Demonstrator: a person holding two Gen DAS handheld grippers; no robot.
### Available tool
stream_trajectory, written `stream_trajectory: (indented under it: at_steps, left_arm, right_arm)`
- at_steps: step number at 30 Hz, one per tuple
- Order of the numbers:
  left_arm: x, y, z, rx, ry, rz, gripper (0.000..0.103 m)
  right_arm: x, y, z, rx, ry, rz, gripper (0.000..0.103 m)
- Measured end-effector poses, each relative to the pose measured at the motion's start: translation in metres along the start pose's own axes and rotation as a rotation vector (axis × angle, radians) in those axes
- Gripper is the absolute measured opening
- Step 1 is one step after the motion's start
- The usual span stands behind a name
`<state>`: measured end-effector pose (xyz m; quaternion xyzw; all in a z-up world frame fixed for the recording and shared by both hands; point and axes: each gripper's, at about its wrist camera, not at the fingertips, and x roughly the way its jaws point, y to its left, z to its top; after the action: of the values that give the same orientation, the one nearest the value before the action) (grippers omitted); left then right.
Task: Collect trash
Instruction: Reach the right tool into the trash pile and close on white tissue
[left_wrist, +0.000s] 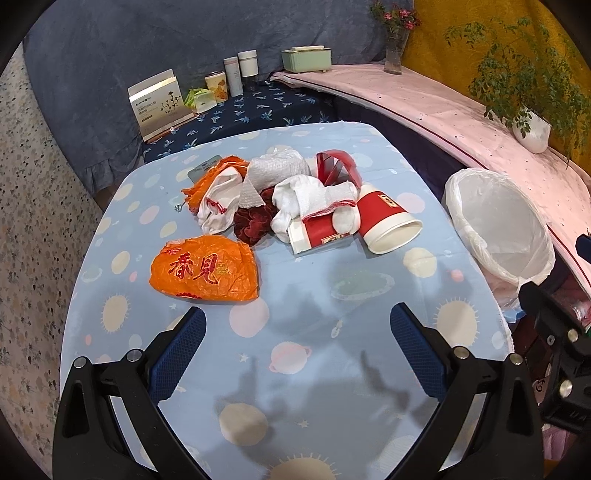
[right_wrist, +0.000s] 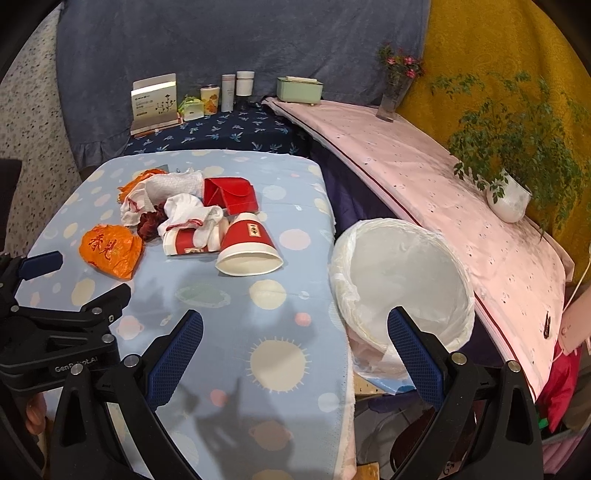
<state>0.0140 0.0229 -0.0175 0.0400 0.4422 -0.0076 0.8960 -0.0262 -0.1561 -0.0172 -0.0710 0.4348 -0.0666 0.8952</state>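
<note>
A heap of trash lies mid-table: an orange wrapper (left_wrist: 205, 271) (right_wrist: 110, 251) nearest, a tipped red paper cup (left_wrist: 388, 225) (right_wrist: 249, 247), a flattened red-and-white cup (left_wrist: 317, 234), crumpled white tissues (left_wrist: 295, 199) (right_wrist: 184, 210), a dark red wad (left_wrist: 253, 219), a red folded box (left_wrist: 338, 168) (right_wrist: 231, 194). A white-lined bin (left_wrist: 502, 225) (right_wrist: 402, 284) stands off the table's right edge. My left gripper (left_wrist: 297, 325) hovers open above the near tablecloth, short of the wrapper. My right gripper (right_wrist: 295, 326) is open too, straddling the table's right edge and the bin.
The blue planet-print tablecloth (left_wrist: 295, 369) covers the table. Behind it a dark shelf holds a card box (left_wrist: 157, 103), jars (left_wrist: 240, 72) and a green case (left_wrist: 306, 59). A pink ledge (right_wrist: 424, 166) carries a vase (left_wrist: 395, 55) and a potted plant (right_wrist: 509, 199).
</note>
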Motion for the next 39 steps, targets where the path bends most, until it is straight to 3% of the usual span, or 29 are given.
stream_trajectory:
  at_steps: [13,21,26,33,39]
  left_arm:
    - [0.039,0.059,0.003,-0.098,0.016,0.056,0.095]
    - [0.075,0.104,0.004,-0.162,0.043,0.011,0.096]
    - [0.096,0.115,0.007,-0.148,0.055,-0.007,0.096]
    - [0.118,0.123,0.011,-0.179,0.069,-0.044,0.095]
    - [0.126,0.120,0.010,-0.169,0.085,-0.081,0.071]
  right_arm:
    - [0.030,0.040,0.012,-0.045,-0.010,0.055,0.095]
    - [0.059,0.063,0.028,-0.073,-0.009,0.085,0.095]
    - [0.083,0.072,0.049,-0.029,0.001,0.111,0.095]
    - [0.120,0.093,0.072,-0.018,0.034,0.126,0.081]
    - [0.141,0.104,0.079,-0.028,0.050,0.145,0.067]
